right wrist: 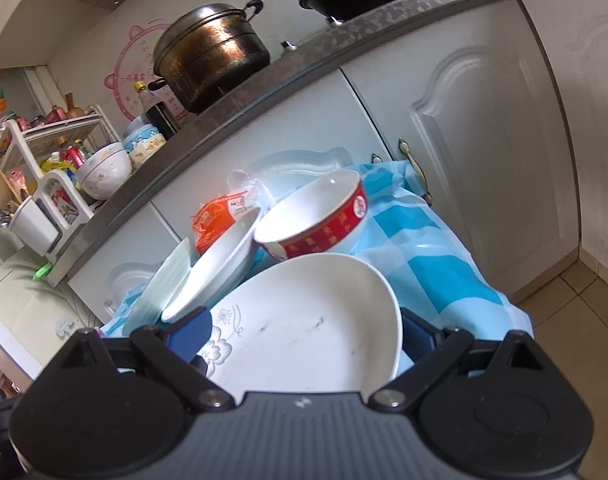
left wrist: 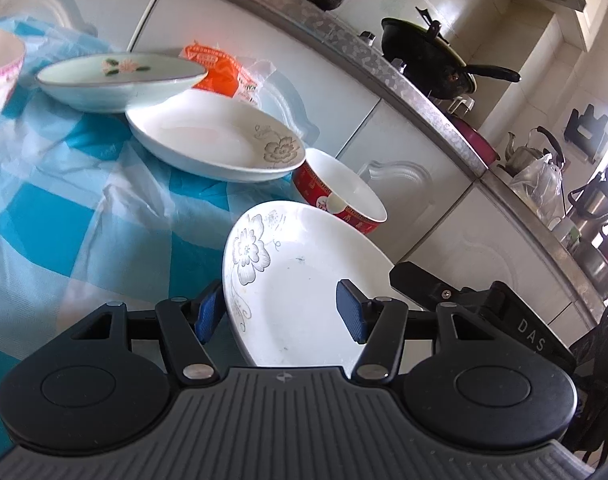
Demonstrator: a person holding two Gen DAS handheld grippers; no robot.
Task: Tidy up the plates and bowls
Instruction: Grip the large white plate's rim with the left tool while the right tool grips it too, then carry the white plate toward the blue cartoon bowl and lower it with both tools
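I am straddling the flowered plate [left wrist: 304, 280] with both grippers; left gripper [left wrist: 280, 312] half-apart across its rim, right gripper [right wrist: 304, 336] spread wide around it, neither clamping.

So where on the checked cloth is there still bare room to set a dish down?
Free: the checked cloth left of the grey-flower plate and in front of the two other plates. Crowded: the cabinet side, where plates, red bowl and orange packet sit close together.
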